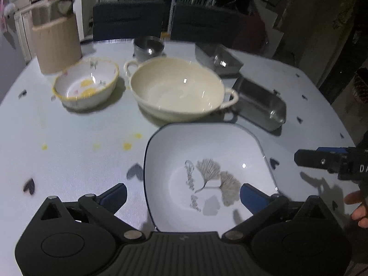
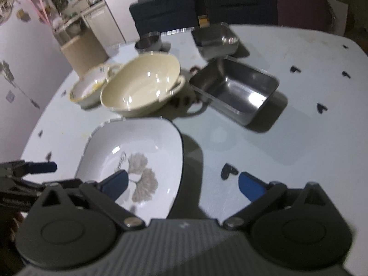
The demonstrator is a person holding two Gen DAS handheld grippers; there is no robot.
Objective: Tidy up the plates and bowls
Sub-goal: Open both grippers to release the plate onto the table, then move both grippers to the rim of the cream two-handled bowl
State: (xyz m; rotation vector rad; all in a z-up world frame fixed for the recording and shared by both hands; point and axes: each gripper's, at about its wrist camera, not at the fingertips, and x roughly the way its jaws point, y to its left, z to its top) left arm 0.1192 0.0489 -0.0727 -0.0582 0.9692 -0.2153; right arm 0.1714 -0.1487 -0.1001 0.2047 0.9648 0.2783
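Square plate (image 1: 207,174): flat on counter (image 1: 80,161), between my tools. Left tool (image 1: 184,194): wide, empty, straddling its near-left rim. Right tool (image 2: 182,184): wide, empty, straddling its right rim.

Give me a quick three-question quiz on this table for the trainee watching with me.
1. True or false: the left gripper is clamped on the square leaf-print plate.
2. Which dish has two handles? A) the cream bowl B) the yellow-rimmed bowl C) the steel tray
3. Fill in: the right gripper jaws are ____.

Key: 1 false, it is open above it; 2 A; 3 open.
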